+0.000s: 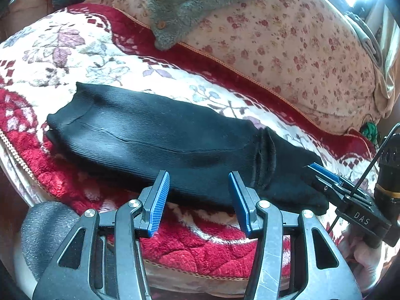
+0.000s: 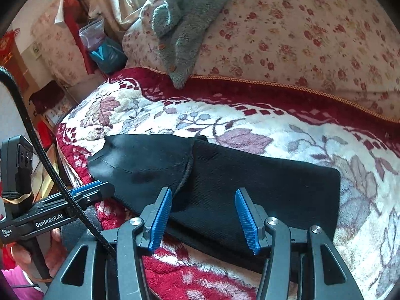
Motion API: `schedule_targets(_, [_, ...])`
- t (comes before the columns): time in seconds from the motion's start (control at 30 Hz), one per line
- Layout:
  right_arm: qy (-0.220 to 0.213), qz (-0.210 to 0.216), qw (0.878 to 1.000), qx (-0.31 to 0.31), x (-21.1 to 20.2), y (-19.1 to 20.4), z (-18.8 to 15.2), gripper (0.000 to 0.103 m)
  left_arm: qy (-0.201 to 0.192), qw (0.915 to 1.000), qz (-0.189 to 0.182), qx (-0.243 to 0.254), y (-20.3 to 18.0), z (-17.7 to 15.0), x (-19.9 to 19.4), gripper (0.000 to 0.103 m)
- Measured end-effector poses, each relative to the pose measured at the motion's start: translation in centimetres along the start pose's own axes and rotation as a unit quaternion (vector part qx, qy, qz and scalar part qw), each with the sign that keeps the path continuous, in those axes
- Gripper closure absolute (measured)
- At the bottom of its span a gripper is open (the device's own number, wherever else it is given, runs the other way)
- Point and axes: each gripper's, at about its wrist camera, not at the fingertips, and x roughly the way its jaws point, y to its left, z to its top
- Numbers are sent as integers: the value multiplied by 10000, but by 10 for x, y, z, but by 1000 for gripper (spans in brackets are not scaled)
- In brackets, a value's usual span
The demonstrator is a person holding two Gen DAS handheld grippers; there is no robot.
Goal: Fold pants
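Note:
Black ribbed pants (image 1: 155,137) lie folded in a long flat bundle on a red and white floral blanket (image 1: 75,57); they also show in the right wrist view (image 2: 225,175). My left gripper (image 1: 198,200) is open and empty, just in front of the bundle's near edge. My right gripper (image 2: 203,218) is open and empty, its blue pads (image 2: 247,220) over the near edge of the pants. The right gripper shows in the left wrist view (image 1: 322,175) at the bundle's right end. The left gripper shows in the right wrist view (image 2: 92,190) at the bundle's left end.
A floral quilt (image 1: 287,50) is piled behind the blanket, with a grey fleece garment (image 1: 180,7) draped over it. The bed's edge (image 1: 22,165) drops off at the left. Bags and red cloth (image 2: 100,47) stand by the far wall.

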Motion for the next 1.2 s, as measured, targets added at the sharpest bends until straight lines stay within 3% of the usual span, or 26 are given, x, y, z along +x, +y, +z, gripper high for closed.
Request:
schedule_targets(0.7, [207,-412,9940,-996,41,64,27,52,-167,9945,188,-1015,82,5,-14,54])
schedule_targets(1.2, [354,-713,9845,-1561,58,83,29,52,-124,9926,172,-1193,97,6,-8,54])
